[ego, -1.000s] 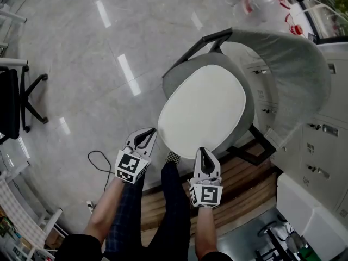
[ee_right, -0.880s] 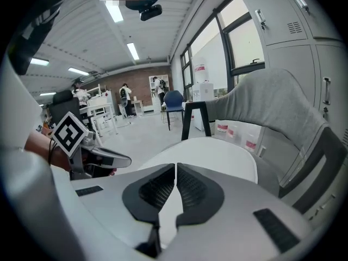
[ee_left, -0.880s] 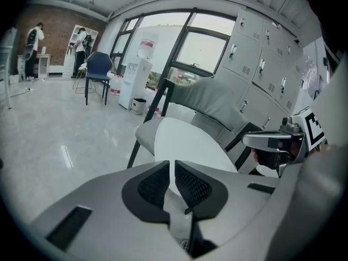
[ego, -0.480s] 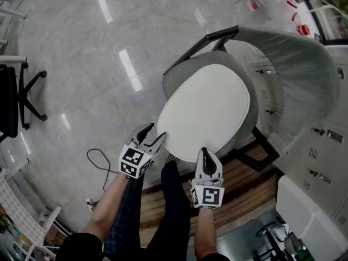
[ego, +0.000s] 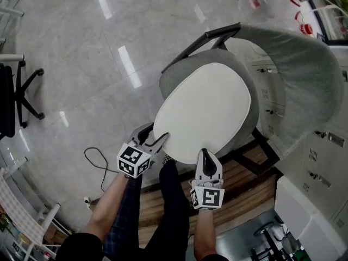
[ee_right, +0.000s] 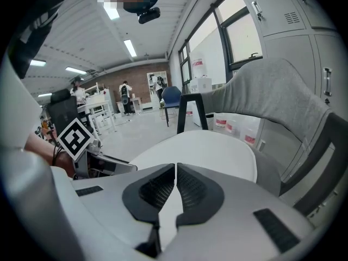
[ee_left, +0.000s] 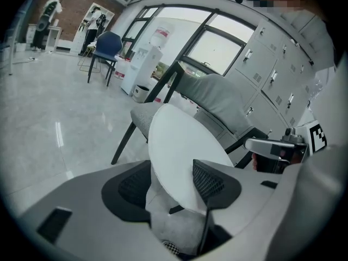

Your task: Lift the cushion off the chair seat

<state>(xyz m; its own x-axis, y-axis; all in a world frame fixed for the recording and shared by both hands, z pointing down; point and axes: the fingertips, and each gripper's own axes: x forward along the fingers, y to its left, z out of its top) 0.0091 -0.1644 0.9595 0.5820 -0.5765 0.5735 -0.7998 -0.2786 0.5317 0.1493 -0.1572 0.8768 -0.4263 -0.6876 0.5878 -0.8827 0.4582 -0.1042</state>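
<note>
Floor: pale polished stone floor [ego: 70, 48], ceiling lights streaking white across it, and a black cable [ego: 85, 157] looping on it.
Left edge: black office chair [ego: 6, 102].
Right side: grey metal cabinets [ego: 326, 162], wooden planks [ego: 244, 192] at their foot.
Far end: big windows [ee_left: 217, 50], brick wall [ee_right: 117, 80], blue chair [ee_left: 109, 42].

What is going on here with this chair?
A person holds a gripper in each hand before a grey chair with a white cushion on its seat. The left gripper is opening its jaws around the cushion's near edge. The right gripper is shut, close to that edge. The cushion is not yet lifted.
</note>
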